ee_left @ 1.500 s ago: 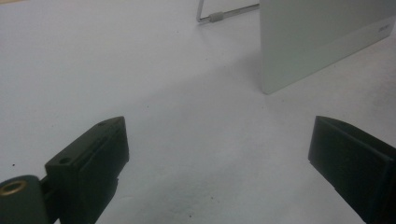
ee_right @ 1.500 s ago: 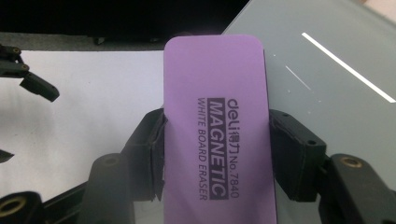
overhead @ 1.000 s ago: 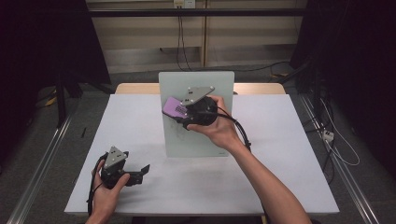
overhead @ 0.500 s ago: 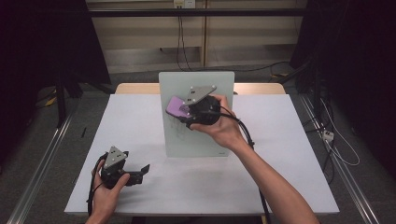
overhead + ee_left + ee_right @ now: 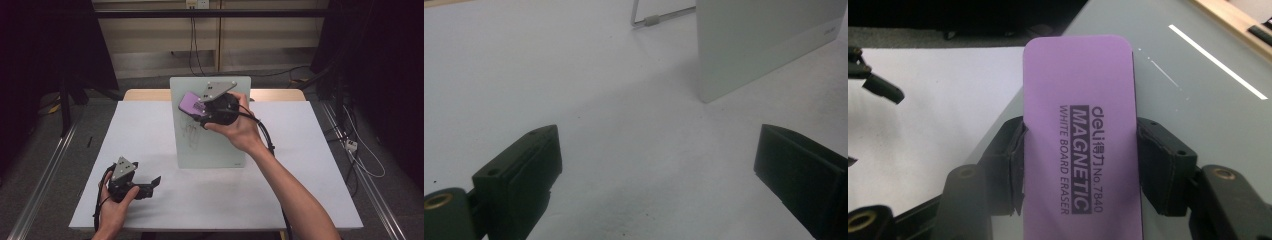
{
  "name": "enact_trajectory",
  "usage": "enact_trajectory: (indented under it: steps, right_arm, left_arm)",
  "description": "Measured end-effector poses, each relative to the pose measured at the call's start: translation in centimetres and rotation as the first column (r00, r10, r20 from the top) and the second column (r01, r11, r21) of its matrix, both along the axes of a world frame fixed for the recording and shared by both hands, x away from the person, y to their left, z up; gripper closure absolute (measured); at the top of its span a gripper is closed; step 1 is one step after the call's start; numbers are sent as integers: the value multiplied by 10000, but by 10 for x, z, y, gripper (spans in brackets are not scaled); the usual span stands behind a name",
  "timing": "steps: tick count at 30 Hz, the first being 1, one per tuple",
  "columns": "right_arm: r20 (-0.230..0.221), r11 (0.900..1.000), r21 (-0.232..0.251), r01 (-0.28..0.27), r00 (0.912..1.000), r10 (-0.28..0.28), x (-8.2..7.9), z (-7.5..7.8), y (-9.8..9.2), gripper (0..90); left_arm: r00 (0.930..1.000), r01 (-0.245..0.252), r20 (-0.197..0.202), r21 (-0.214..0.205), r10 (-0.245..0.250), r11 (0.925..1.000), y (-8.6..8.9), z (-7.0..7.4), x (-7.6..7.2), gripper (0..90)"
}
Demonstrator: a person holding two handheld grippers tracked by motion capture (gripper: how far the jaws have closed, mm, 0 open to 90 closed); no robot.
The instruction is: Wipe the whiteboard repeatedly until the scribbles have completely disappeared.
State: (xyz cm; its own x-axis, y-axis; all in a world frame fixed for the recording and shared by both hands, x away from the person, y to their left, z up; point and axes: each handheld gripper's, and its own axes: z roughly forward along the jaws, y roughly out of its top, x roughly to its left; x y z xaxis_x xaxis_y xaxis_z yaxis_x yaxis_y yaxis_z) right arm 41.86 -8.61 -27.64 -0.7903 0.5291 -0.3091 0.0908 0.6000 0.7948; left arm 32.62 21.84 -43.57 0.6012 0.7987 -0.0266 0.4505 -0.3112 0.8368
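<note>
Purple foam is seen between the jaws of the right gripper (image 5: 1079, 165): one magnetic whiteboard eraser (image 5: 1080, 130) is clamped across its short sides, so that its long axis runs along the jaws and its free rounded end points away from the hand. In the high view that eraser (image 5: 192, 103) is held against the upper left part of the single whiteboard (image 5: 210, 145), which stands tilted on the white table (image 5: 310, 165), and its free end points toward the board's upper left corner. Faint pen marks can be made out on the board just below the eraser. The right gripper (image 5: 202, 112) is carried by the right hand (image 5: 240, 127) in front of the board's upper half. The left gripper (image 5: 152, 181) is held low over the table, well apart from the board and off its lower left corner; its two jaws are spread wide with nothing between them, as seen in the left gripper view (image 5: 656, 170), where the board's lower corner (image 5: 744, 55) and a thin wire stand leg (image 5: 649, 20) behind it are visible. Two grippers are counted, one in each hand.
</note>
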Motion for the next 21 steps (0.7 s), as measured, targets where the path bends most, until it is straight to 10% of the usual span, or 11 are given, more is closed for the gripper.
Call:
enact_trajectory:
  steps: [21]
  right_arm:
    - [-700, 9983, -231, -541, 9962, 523, -14, -48, 16, 422]
  left_arm:
    - [9999, 123, -53, 119, -122, 9999, -1, -1, 0, 52]
